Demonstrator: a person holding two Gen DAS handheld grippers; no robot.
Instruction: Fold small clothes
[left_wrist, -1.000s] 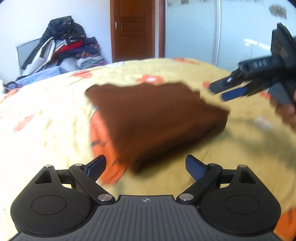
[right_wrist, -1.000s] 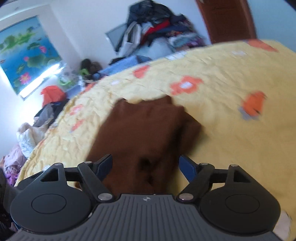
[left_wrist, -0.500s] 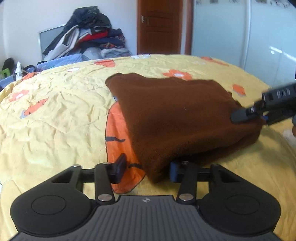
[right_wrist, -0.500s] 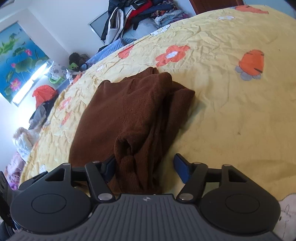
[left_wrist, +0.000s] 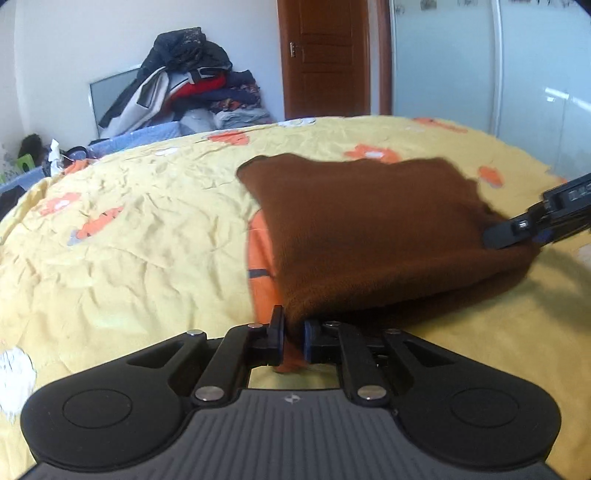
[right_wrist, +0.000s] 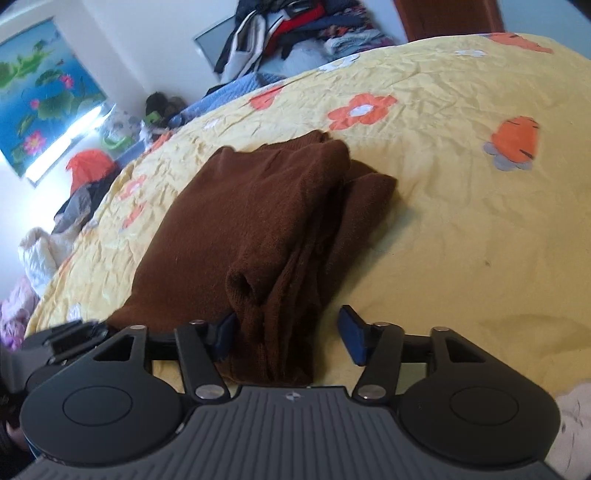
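Brown garment (left_wrist: 369, 229), folded, lying mid-frame on yellow flowered bedspread (left_wrist: 129, 240). Left gripper (left_wrist: 293, 338), lower centre, having just been closing, now pinching the garment's near corner. Right gripper (right_wrist: 288, 332), lower centre, jaws having just been opening, straddling the garment's bunched end; right pad clear of cloth.

Fuzzy matt knit garment (left_wrist: 369, 229) (brown)

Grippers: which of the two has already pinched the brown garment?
The left gripper: its fingers have just closed onto the brown garment corner. The right gripper straddles the cloth, fingers apart.
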